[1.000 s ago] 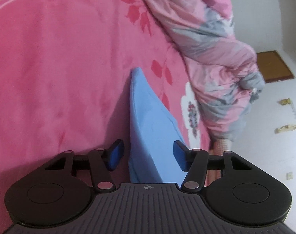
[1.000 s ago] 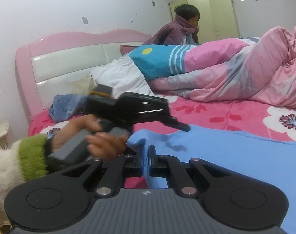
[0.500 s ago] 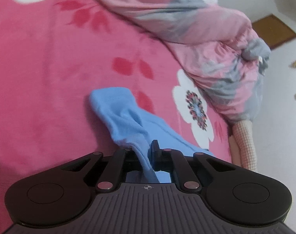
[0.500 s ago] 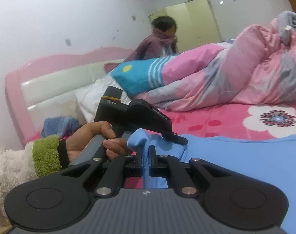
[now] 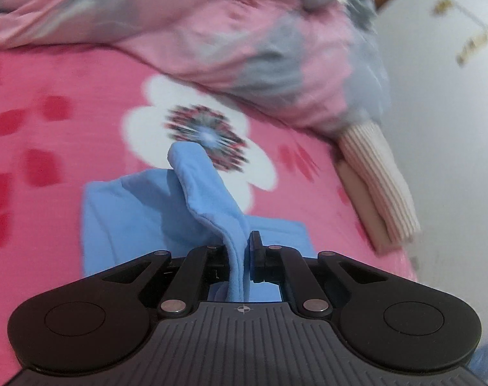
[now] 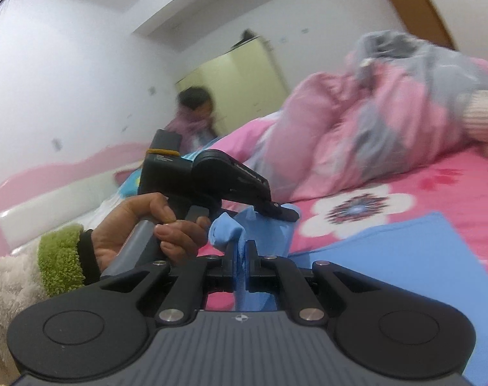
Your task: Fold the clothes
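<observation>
My left tongs (image 5: 242, 251) clamped on light-blue cotton garment (image 5: 131, 212); my right tongs (image 6: 241, 257) clamped on same cloth. Garment half lifted off pink floral bed (image 5: 50, 74). Judging mid-fold: carry pinched edge across, lay flat.

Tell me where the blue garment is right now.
The blue garment lies on the pink bedsheet beside the white flower print, one edge lifted and pinched in both the left tongs and right tongs.

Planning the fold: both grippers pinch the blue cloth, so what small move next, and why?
Probably carry both pinched corners forward over the blue cloth. The left gripper and right gripper each hold a raised edge, while the rest lies flat on the bed.
</observation>
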{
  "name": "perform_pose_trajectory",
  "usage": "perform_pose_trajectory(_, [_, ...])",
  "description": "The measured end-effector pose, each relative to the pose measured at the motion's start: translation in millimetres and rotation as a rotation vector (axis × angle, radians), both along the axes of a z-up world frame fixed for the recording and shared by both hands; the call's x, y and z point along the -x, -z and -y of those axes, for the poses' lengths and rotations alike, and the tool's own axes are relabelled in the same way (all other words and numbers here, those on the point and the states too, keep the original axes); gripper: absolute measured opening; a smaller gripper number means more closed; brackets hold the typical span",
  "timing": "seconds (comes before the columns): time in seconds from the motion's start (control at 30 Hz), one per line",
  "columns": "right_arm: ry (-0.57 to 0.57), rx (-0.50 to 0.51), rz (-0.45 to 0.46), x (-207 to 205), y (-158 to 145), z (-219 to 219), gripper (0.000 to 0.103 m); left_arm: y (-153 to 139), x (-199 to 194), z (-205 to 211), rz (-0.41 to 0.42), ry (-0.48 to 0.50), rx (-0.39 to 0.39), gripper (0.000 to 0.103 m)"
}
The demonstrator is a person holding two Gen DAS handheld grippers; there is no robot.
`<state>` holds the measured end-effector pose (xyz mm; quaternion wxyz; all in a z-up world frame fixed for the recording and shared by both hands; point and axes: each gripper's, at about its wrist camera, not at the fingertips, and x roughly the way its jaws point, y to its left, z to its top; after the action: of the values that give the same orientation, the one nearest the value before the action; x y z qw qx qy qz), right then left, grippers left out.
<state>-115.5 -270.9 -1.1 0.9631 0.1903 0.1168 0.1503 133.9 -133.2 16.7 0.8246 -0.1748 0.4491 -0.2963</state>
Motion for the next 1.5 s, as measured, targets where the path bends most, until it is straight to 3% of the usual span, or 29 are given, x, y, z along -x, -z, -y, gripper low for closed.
perform_pose_trajectory(0.13, [0.072,-0.044,-0.012,15,11,35,0.003,4,10,60,0.022,0.086,-0.073,0.004])
perform_pose_trajectory(0.33, [0.175,-0.132,-0.063,31,38,81,0.003,31,17,117,0.023,0.182,-0.207,0.008])
perform_pose_trajectory(0.4, [0.201,-0.18,-0.093,32,50,94,0.003,40,16,125,0.016,0.203,-0.226,0.026])
perform_pose_trajectory(0.43, [0.205,-0.211,-0.105,32,55,99,0.003,41,14,123,0.008,0.197,-0.202,0.029])
perform_pose_trajectory(0.5, [0.213,-0.274,-0.13,32,66,109,0.003,41,14,119,-0.008,0.182,-0.155,0.047])
perform_pose_trajectory(0.6, [0.225,-0.369,-0.168,33,82,124,0.003,29,18,106,0.001,0.163,-0.09,0.062])
perform_pose_trajectory(0.67, [0.233,-0.432,-0.193,33,93,133,0.003,15,25,95,0.042,0.163,-0.071,0.066])
perform_pose_trajectory(0.73, [0.241,-0.495,-0.218,33,103,143,0.003,1,37,80,0.08,0.166,-0.06,0.067])
perform_pose_trajectory(0.87, [0.238,-0.524,-0.228,34,105,148,0.004,-22,64,40,0.151,0.185,-0.047,0.067])
perform_pose_trajectory(1.0, [0.2,-0.525,-0.242,33,100,155,0.007,-29,108,5,0.252,0.233,-0.171,0.067])
perform_pose_trajectory(1.13, [0.173,-0.461,-0.262,34,86,159,0.02,-8,159,-18,0.344,0.268,-0.359,0.067])
perform_pose_trajectory(1.23, [0.155,-0.422,-0.301,30,78,161,0.032,12,186,-36,0.368,0.252,-0.383,0.066])
perform_pose_trajectory(1.4, [0.141,-0.389,-0.37,17,73,162,0.033,42,215,-52,0.391,0.159,-0.349,0.065])
perform_pose_trajectory(1.5, [0.144,-0.361,-0.388,10,72,162,0.03,52,222,-49,0.432,0.135,-0.374,0.064])
